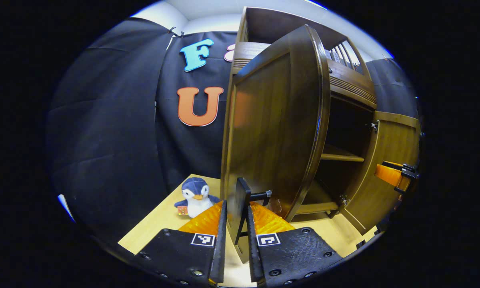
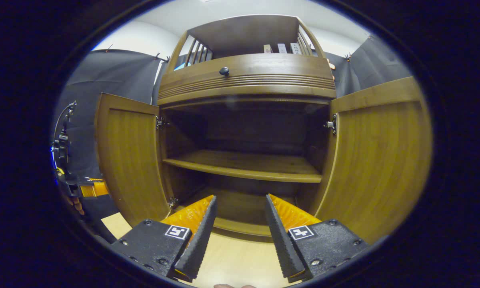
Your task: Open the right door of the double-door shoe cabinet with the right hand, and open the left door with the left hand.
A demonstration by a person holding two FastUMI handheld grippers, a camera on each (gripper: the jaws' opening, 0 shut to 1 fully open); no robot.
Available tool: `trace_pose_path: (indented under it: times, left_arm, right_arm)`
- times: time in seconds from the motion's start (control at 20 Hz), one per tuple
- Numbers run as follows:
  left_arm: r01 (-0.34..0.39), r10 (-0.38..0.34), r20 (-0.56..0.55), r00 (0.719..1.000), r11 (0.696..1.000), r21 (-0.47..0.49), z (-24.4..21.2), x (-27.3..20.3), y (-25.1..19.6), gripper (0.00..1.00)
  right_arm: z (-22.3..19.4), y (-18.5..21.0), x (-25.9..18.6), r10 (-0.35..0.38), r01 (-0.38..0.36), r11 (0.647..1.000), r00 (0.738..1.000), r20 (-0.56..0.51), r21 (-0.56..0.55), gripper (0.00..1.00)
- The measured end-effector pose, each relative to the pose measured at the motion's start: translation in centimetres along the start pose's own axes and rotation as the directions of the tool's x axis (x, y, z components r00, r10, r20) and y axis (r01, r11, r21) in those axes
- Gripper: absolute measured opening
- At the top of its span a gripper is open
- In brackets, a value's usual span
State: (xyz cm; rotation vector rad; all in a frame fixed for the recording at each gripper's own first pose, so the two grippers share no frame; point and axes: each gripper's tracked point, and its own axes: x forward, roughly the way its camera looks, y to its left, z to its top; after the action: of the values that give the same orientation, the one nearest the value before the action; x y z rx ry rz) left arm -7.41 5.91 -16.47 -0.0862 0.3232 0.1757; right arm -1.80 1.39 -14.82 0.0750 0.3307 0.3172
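Both doors of the dark brown wooden shoe cabinet [image 2: 248, 80] stand open.
The left gripper [image 1: 236, 236] is clamped on the black handle [image 1: 240, 200] of the curved left door [image 1: 272, 128]; the right gripper [image 2: 240, 232] hangs with fingers spread before the shelf [image 2: 244, 166], the right door [image 2: 380, 160] swung wide.

In the left gripper view, the left gripper [image 1: 236, 224] sat at the bottom centre of the frame, its two fingers drawn close together and pressing from either side on a dark handle [image 1: 240, 204] between them. At the right edge of that frame the right gripper [image 1: 398, 176] appeared small, pointing leftward. In the right gripper view, the right gripper's fingers stood spread well apart at the lower centre, nothing between them, and a hand [image 2: 74, 202] showed at the lower left edge.
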Motion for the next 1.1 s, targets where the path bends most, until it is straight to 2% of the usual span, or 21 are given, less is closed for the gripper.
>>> trace_pose_path:
  times: [0.1, 0.2, 0.4, 0.7, 0.8, 0.85, 0.9, 1.0, 1.05, 1.1]
  left_arm:
    - [-0.02, 0.02, 0.004, 1.0, 1.0, -0.009, 0.1, -0.3, 1.6, 0.23]
    - [-0.044, 0.044, 0.004, 0.999, 0.999, -0.018, -0.1, -0.8, 3.8, 0.18]
    - [-0.05, 0.05, 0.004, 0.999, 0.999, -0.02, -0.1, -1.9, 6.0, 0.18]
    - [-0.164, 0.165, 0.036, 0.986, 0.986, -0.038, 0.3, -4.1, 9.6, 0.18]
    - [-0.182, 0.181, 0.072, 0.981, 0.983, 0.0, 1.3, -4.8, 9.0, 0.19]
    - [-0.196, 0.192, 0.095, 0.977, 0.98, 0.031, 1.8, -5.3, 8.7, 0.09]
    - [-0.229, 0.22, 0.12, 0.968, 0.971, 0.068, 2.3, -5.6, 8.8, 0.27]
    - [-0.244, 0.227, 0.151, 0.962, 0.964, 0.102, 3.4, -6.0, 7.9, 0.3]
    - [-0.195, 0.178, 0.16, 0.971, 0.976, 0.101, 3.9, -5.9, 6.4, 0.43]
    - [-0.163, 0.144, 0.174, 0.974, 0.981, 0.101, 4.2, -5.9, 4.8, 0.49]
  right_arm:
    - [0.4, 0.3, 0.2, 0.0, 0.0, 1.0, 1.0, 0.009, -0.007, 0.79]
    - [0.4, 0.5, 0.4, -0.004, 0.005, 1.0, 1.0, 0.01, -0.012, 0.79]
    - [0.5, 1.6, 1.0, 0.012, -0.011, 1.0, 1.0, 0.004, -0.024, 0.79]
    - [1.4, 2.6, 1.3, 0.022, -0.022, 0.999, 1.0, 0.021, -0.03, 0.76]
    - [1.8, 2.7, 1.3, 0.013, -0.012, 0.999, 1.0, 0.029, -0.038, 0.78]
    - [2.1, 2.7, 1.5, 0.011, -0.009, 0.999, 0.999, 0.033, -0.042, 0.78]
    - [2.3, 2.7, 1.6, 0.003, -0.001, 0.999, 0.999, 0.036, -0.046, 0.78]
    - [2.7, 2.5, 1.7, -0.012, 0.014, 0.999, 0.999, 0.044, -0.05, 0.78]
    - [2.7, 2.2, 1.7, -0.02, 0.022, 0.999, 0.999, 0.047, -0.05, 0.82]
    - [2.8, 2.1, 1.9, -0.022, 0.025, 0.999, 0.999, 0.048, -0.049, 0.84]
